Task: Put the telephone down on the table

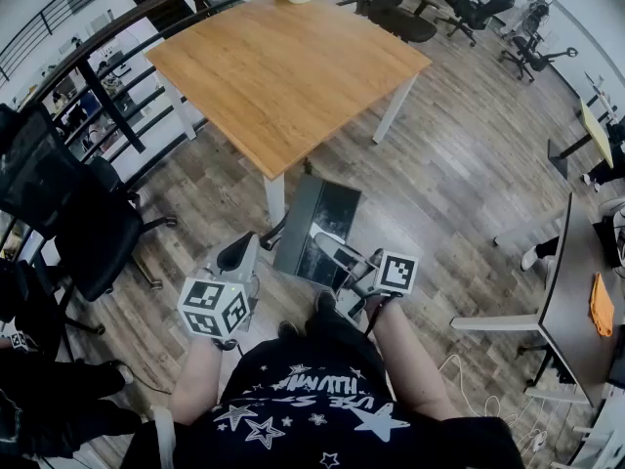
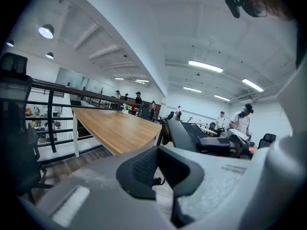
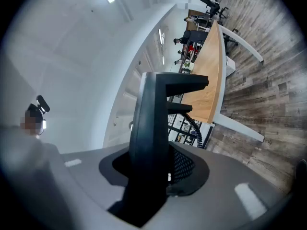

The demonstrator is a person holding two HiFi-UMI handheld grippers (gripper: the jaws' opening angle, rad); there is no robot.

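Black and slab-shaped, the telephone [image 1: 320,221] hangs in the air above the wood-plank floor [image 1: 459,164], just off the near corner of the pale wooden surface [image 1: 283,66] and not touching it. The right hand-held gripper [image 3: 151,164] is clamped on the telephone's edge, its two pads pressed against either face, and the coiled cord [image 3: 194,126] trails off beside it. The left hand-held gripper [image 2: 157,150] sits just beside the phone with its jaws drawn together at the tips and nothing between them. Black office chairs [image 1: 68,213] stand at the left by a dark railing [image 1: 117,27].
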